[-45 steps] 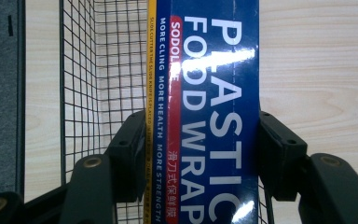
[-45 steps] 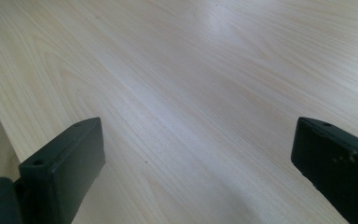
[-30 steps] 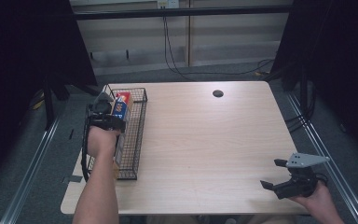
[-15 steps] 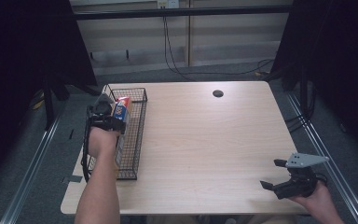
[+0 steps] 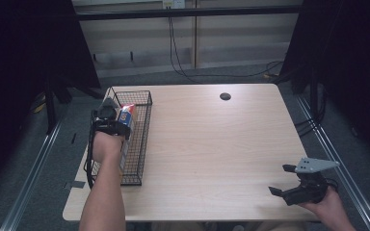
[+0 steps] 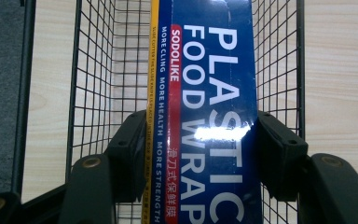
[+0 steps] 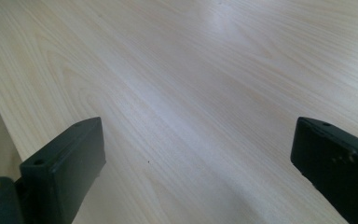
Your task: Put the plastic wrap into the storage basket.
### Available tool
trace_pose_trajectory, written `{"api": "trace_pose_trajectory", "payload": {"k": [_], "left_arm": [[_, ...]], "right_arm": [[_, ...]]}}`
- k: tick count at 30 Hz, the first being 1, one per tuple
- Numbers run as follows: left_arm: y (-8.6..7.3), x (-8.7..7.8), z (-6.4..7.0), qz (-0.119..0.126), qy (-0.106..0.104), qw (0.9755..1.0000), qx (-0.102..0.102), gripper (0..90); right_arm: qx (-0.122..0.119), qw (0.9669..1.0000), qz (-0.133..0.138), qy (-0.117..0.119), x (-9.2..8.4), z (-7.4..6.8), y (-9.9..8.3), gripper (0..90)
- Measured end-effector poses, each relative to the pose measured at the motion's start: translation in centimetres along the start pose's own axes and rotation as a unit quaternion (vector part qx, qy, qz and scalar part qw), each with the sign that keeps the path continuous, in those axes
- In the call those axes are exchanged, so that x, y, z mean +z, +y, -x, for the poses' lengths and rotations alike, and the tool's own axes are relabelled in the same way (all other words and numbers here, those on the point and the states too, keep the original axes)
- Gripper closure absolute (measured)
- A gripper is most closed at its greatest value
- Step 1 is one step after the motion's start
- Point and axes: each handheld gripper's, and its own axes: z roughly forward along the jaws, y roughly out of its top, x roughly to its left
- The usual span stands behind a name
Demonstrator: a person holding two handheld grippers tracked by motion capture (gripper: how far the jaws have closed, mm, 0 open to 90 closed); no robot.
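A long blue box of plastic food wrap (image 6: pixel 205 107) with white lettering and a red and yellow stripe sits between the jaws of my left gripper (image 6: pixel 198 140), which is shut on it, one pad on each long side. In the high view the left gripper (image 5: pixel 110 121) holds the box (image 5: pixel 126 126) over the black wire basket (image 5: pixel 139 144) at the table's left edge, the box's far end pointing toward the basket's back. My right gripper (image 5: pixel 285 183) rests low at the front right corner, open, with bare wood between its jaws (image 7: pixel 196 154).
The light wooden table (image 5: pixel 212 139) has a dark cable hole (image 5: pixel 225 96) near its back edge. Metal rails run along the floor on both sides, and cables hang at the back wall. Dark curtains stand left and right.
The left gripper with the box has shifted slightly toward the basket's back. The right gripper has stayed where it was.
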Motion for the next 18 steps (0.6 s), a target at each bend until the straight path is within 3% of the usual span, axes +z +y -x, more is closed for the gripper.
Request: {"api": "trace_pose_trajectory", "payload": {"k": [14,18], "left_arm": [[-0.03,0.28,-0.15,-0.007,-0.002,0.9999,-0.012,42.1],[-0.01,0.43,-0.17,-0.010,0.004,0.9999,-0.004,42.0]], "right_arm": [[-0.001,1.0000,0.001,0.002,0.00,0.01,-0.01,2.9],[0.000,1.0000,0.002,0.000,-0.02,0.02,0.00,2.9]]}}
